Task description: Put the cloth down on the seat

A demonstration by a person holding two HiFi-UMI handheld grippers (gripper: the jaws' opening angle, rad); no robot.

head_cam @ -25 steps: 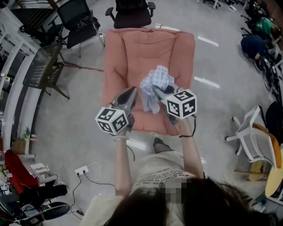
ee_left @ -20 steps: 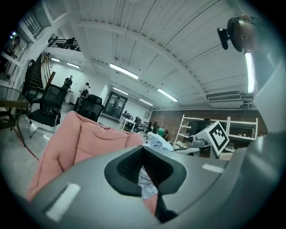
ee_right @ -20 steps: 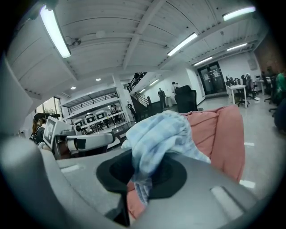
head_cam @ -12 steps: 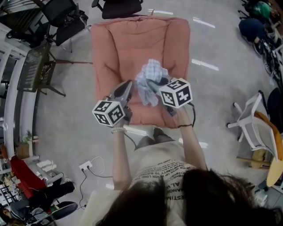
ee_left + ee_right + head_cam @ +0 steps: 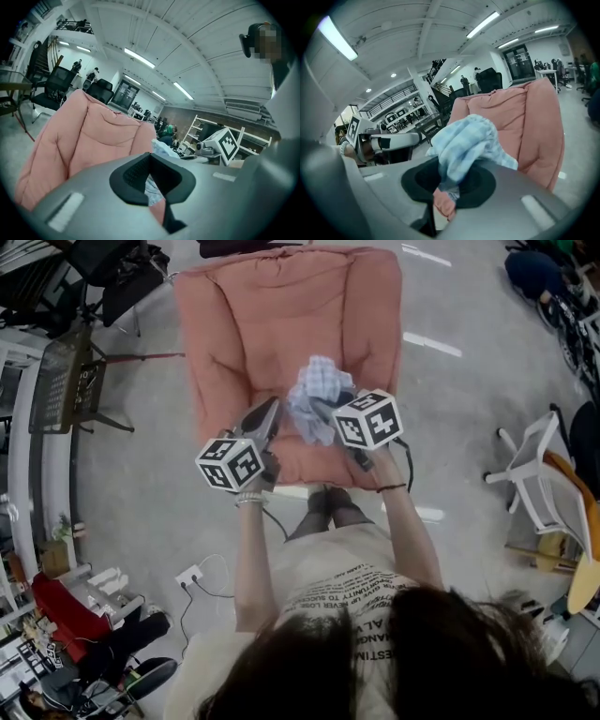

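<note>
Cloth: a light blue checked cloth (image 5: pixel 317 399), crumpled into a bunch, sits just above centre in the head view, over the front half of the seat.
Cloth support: the right gripper alone carries it. No view shows whether its lower folds touch the seat.
Right gripper: the right gripper (image 5: pixel 325 409) reaches in from lower right, with its marker cube just below and right of the cloth.
Right fingers: in the right gripper view the fingers (image 5: pixel 480 180) are closed on the cloth (image 5: pixel 464 140). It wells up out of them and spills toward the right.
Left gripper: the left gripper (image 5: pixel 273 406) lies just left of the cloth, pointing to the upper right, with its cube at the lower left.
Left fingers: in the left gripper view the fingers (image 5: pixel 133 176) are drawn together at the tips, with nothing pinched between them. A patch of the cloth (image 5: pixel 159 149) shows beyond them.
Seat: the seat (image 5: pixel 298 463) belongs to a pink padded armchair (image 5: pixel 262 324) that fills the upper centre of the head view. Its backrest is toward the top edge.
Floor: the grey floor (image 5: pixel 150 512) carries a white power strip (image 5: pixel 190 575) at lower left.
Surroundings: black office chairs (image 5: pixel 122 277) stand at the upper left.
</note>
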